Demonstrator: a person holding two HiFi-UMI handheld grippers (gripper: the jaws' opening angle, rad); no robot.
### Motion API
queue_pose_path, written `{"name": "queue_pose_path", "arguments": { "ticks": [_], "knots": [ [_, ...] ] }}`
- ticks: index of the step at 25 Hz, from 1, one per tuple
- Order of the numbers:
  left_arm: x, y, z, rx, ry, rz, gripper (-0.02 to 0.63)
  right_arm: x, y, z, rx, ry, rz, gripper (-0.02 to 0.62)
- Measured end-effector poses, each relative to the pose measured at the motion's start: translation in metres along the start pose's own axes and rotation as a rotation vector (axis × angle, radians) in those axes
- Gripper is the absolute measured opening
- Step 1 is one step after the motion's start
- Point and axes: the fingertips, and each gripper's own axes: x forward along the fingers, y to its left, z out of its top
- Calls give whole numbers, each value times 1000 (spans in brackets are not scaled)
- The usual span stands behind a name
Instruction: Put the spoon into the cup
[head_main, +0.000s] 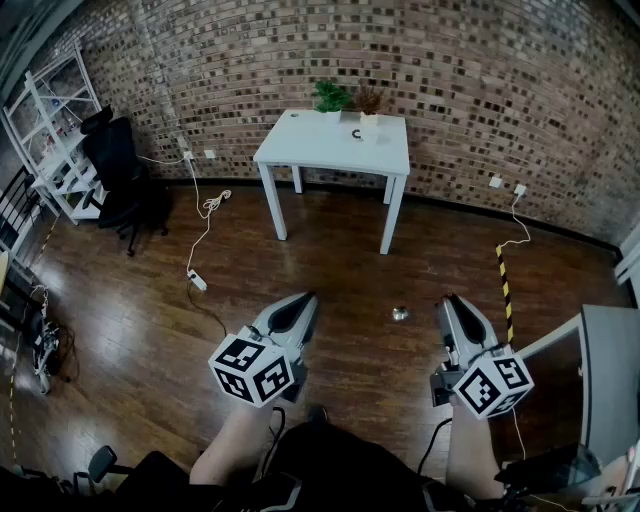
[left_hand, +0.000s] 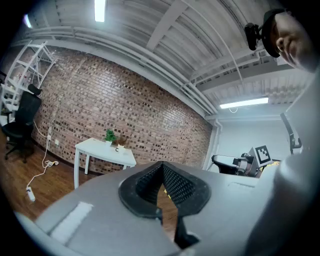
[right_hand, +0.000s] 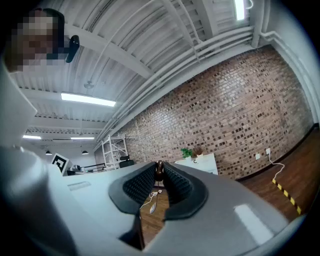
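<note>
I stand on the wooden floor, far from the white table (head_main: 300, 150). On it sits a small black cup-like thing (head_main: 355, 133), too small to make out, seen also as a dark speck (left_hand: 117, 148) in the left gripper view. My right gripper (head_main: 450, 298) points level at the table. Its jaws (right_hand: 159, 169) pinch a small dark brown rounded piece (right_hand: 159, 171), apparently an end of the spoon; the rest is hidden. My left gripper (head_main: 308, 297) is level too, its tips (left_hand: 161, 166) together with nothing between them.
Two potted plants (head_main: 331, 97) stand at the table's back edge. An office chair (head_main: 115, 160) and a white shelf (head_main: 55, 130) are at the left, a cable with a power strip (head_main: 197, 281) lies on the floor. A small metallic thing (head_main: 400, 313) lies ahead; a grey desk (head_main: 610, 380) is at my right.
</note>
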Motion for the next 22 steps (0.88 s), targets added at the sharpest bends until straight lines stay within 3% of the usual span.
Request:
{"name": "queue_pose_path", "arguments": {
  "ticks": [9, 22],
  "knots": [
    [0, 80, 27, -51, -3, -73, -6, 84, 47, -15, -20, 25, -24, 55],
    [12, 157, 31, -103, 20, -60, -6, 159, 65, -18, -44, 84, -41, 55]
  ]
}}
